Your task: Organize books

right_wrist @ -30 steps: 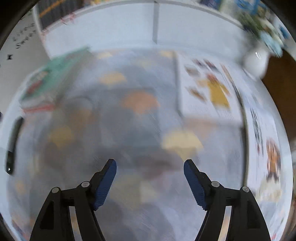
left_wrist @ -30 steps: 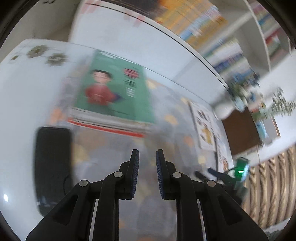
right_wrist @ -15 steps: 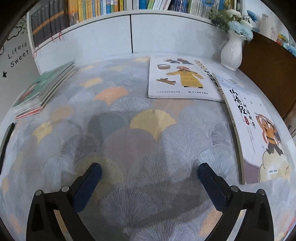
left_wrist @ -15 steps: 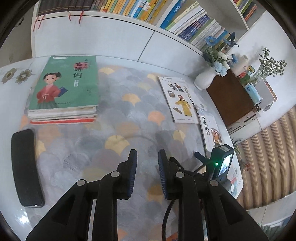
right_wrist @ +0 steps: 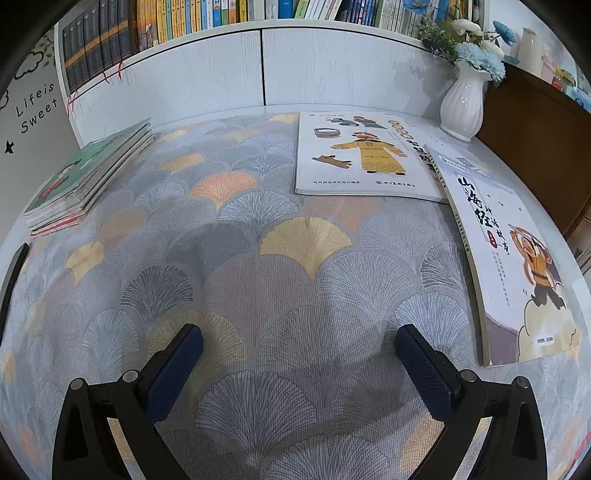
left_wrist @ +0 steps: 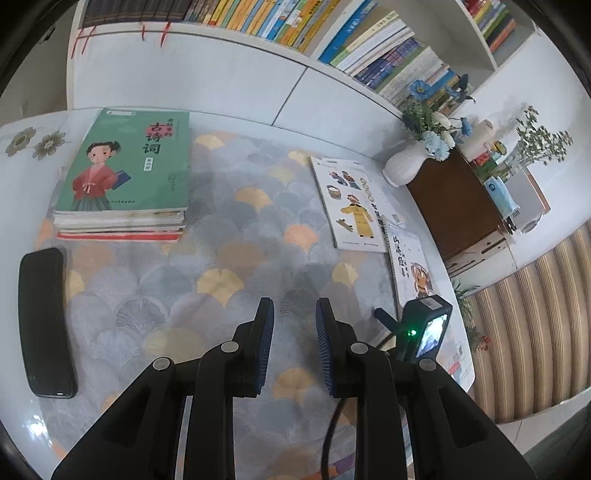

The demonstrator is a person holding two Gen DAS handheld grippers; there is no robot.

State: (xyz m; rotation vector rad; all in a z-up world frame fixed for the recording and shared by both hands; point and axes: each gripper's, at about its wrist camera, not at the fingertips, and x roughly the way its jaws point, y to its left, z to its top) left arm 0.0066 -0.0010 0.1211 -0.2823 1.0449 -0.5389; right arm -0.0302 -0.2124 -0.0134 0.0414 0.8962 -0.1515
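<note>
A stack of books with a green cover on top (left_wrist: pixel 125 173) lies at the far left of the patterned table mat; it also shows in the right wrist view (right_wrist: pixel 88 173). A white book with a yellow-robed figure (right_wrist: pixel 365 158) lies flat at the back right. A second white book (right_wrist: pixel 509 254) partly overlaps its right edge. Both show in the left wrist view, the first (left_wrist: pixel 351 206) and the second (left_wrist: pixel 410 266). My left gripper (left_wrist: pixel 291 317) is empty, jaws a narrow gap apart, above the mat. My right gripper (right_wrist: pixel 299 339) is wide open and empty, left of the second book.
A black phone (left_wrist: pixel 44 321) lies at the mat's left edge. A white vase with blue flowers (right_wrist: pixel 465 99) stands at the back right beside a brown cabinet (left_wrist: pixel 458 203). A bookshelf (right_wrist: pixel 221 18) runs along the back wall. The right gripper's body (left_wrist: pixel 424 332) is beside my left fingers.
Both views steadied from blur. The right gripper opened wider and dropped nearer the mat. The left gripper pulled back and its view swung right, its jaws parting slightly.
</note>
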